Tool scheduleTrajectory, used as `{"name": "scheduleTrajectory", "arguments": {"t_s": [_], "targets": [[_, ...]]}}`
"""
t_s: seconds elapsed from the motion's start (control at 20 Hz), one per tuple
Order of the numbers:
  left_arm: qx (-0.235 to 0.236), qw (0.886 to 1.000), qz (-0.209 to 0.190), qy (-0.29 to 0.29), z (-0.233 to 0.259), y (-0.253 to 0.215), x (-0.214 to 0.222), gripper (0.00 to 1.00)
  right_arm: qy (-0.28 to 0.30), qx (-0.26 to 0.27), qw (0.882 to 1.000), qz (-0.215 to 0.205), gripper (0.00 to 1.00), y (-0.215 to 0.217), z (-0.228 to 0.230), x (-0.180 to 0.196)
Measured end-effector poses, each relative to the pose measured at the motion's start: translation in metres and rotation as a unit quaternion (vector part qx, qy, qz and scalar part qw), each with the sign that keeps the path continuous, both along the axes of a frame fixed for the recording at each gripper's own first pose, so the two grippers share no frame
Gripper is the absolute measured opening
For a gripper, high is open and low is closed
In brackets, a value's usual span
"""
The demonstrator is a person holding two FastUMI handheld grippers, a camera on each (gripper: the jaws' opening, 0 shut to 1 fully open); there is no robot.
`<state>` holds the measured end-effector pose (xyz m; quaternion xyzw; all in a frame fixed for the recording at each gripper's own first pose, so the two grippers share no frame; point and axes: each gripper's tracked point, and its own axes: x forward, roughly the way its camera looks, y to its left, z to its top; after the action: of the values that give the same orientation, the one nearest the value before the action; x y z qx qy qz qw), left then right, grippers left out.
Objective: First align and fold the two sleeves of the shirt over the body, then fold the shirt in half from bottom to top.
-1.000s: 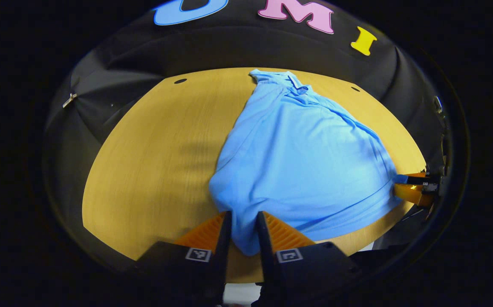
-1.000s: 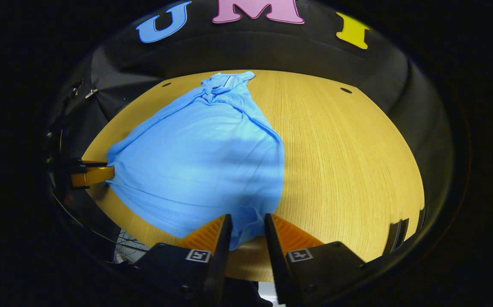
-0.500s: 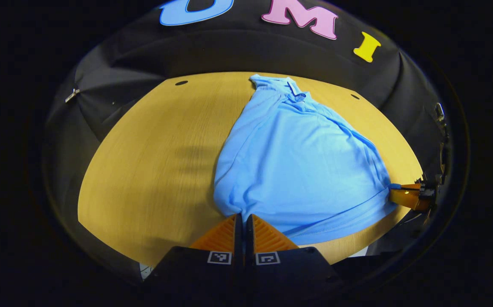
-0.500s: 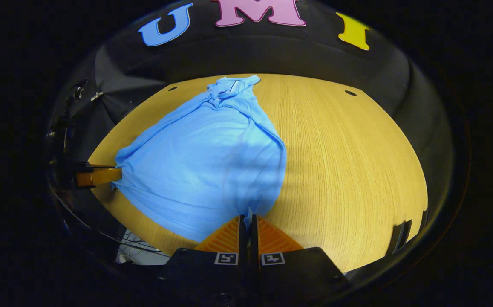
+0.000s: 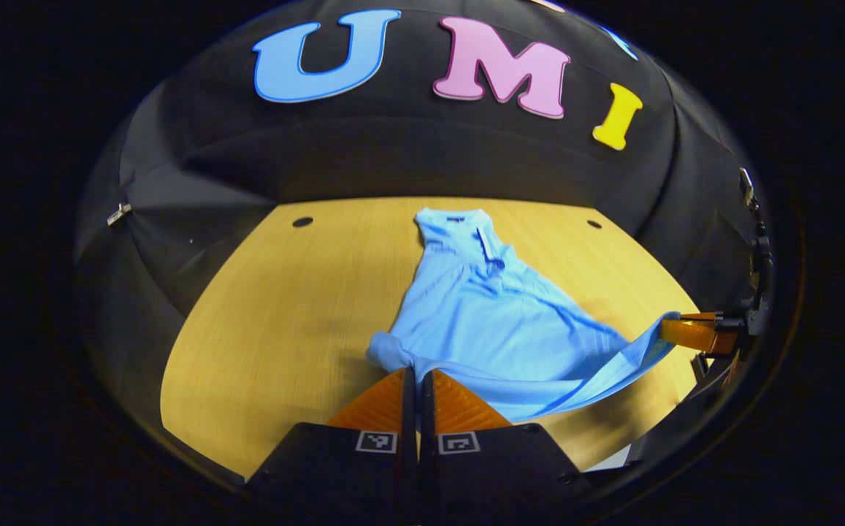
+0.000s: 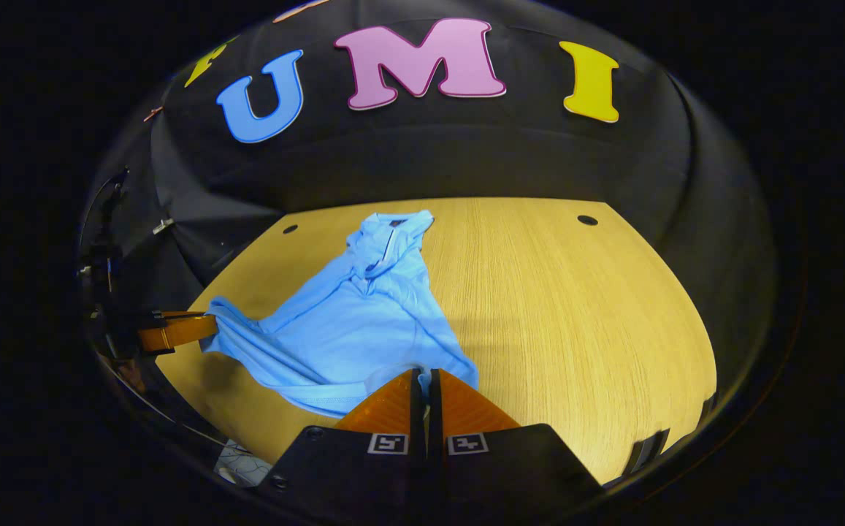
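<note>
Now, with my left gripper (image 5: 418, 374) and right gripper (image 6: 426, 375) each clamped on a bottom corner of the shirt (image 5: 495, 321), raised off the table (image 5: 276, 321), I should carry both corners evenly toward the collar (image 6: 385, 235), keeping the hem taut.

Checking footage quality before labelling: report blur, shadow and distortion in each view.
Left gripper view: fisheye bends the table edge into a curve; wood grain smeared; soft shadow under the lifted shirt hem. Right gripper view: same curved distortion, grain crisper on the right, shadow beside the shirt near the right gripper.
</note>
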<state>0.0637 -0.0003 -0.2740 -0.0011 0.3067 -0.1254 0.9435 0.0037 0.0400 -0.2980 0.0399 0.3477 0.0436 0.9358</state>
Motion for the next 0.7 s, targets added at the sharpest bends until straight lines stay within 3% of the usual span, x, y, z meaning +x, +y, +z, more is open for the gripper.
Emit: {"name": "scheduleTrajectory", "arguments": {"t_s": [0.5, 0.7], "targets": [[-0.041, 0.993, 0.050, -0.097, 0.068, -0.022, 0.158, 0.06, -0.074, -0.010, 0.997, -0.020, 0.05, -0.020, 0.030, 0.134], [-0.027, 0.990, 0.053, -0.124, 0.074, -0.033, 0.226, 0.06, -0.092, -0.003, 0.995, -0.038, 0.05, -0.027, 0.027, 0.199]]}}
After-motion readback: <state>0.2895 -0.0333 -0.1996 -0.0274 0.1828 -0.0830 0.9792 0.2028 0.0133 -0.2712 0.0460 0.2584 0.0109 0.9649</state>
